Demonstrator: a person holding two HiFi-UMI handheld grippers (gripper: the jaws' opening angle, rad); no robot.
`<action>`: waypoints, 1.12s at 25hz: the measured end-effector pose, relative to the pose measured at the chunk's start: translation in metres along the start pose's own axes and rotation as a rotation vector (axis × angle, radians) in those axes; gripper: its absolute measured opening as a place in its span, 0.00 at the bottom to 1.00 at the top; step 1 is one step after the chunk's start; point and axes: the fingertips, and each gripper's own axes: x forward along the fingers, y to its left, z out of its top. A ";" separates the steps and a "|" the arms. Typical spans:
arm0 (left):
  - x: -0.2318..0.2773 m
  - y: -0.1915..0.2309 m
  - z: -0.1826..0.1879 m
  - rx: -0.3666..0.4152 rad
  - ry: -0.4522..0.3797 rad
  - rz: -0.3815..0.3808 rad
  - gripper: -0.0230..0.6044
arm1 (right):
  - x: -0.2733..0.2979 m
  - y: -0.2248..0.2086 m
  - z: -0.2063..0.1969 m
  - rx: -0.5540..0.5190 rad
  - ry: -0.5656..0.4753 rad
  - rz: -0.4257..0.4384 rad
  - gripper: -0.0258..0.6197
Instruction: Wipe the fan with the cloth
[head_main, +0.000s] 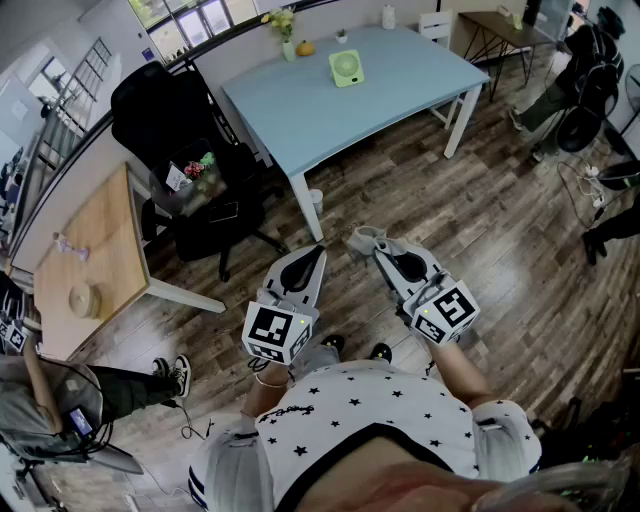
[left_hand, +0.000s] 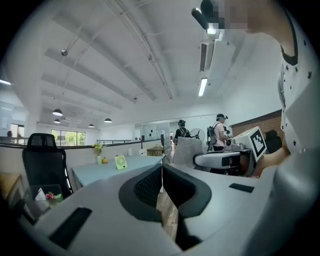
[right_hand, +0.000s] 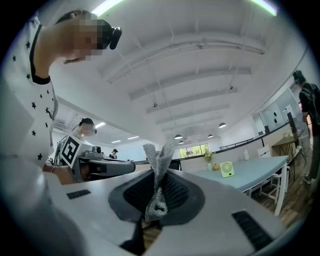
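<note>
A person in a white shirt with black stars stands on a brown wooden floor and holds a gripper in each hand. Both grippers are held up in front of the person, side by side, and point towards a long pale blue table.

The right gripper is squeezed tight on a soft grey woolly cloth. In the right gripper view, the cloth is pinched between the two jaws. One end sticks up above them and the other end hangs down in a little lump.

The left gripper holds nothing. In the left gripper view its jaws are pressed together, with only a thin line between them.

The small light-green square fan stands up on the blue table, near the far side. It is well apart from both grippers and from the cloth, and nothing touches it. It also shows small and far off in the left gripper view and the right gripper view. A vase of yellow flowers stands near it on the same table.

A big black office chair sits to the left of the blue table.
</note>
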 end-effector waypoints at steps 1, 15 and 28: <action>0.000 -0.002 0.000 -0.002 -0.002 0.002 0.08 | -0.003 -0.001 0.000 0.002 -0.003 -0.001 0.08; 0.013 -0.036 0.009 -0.015 -0.042 -0.008 0.08 | -0.038 -0.020 0.008 -0.003 -0.047 -0.044 0.08; 0.024 -0.071 0.010 -0.010 0.000 -0.019 0.08 | -0.080 -0.039 0.013 0.053 -0.097 -0.102 0.09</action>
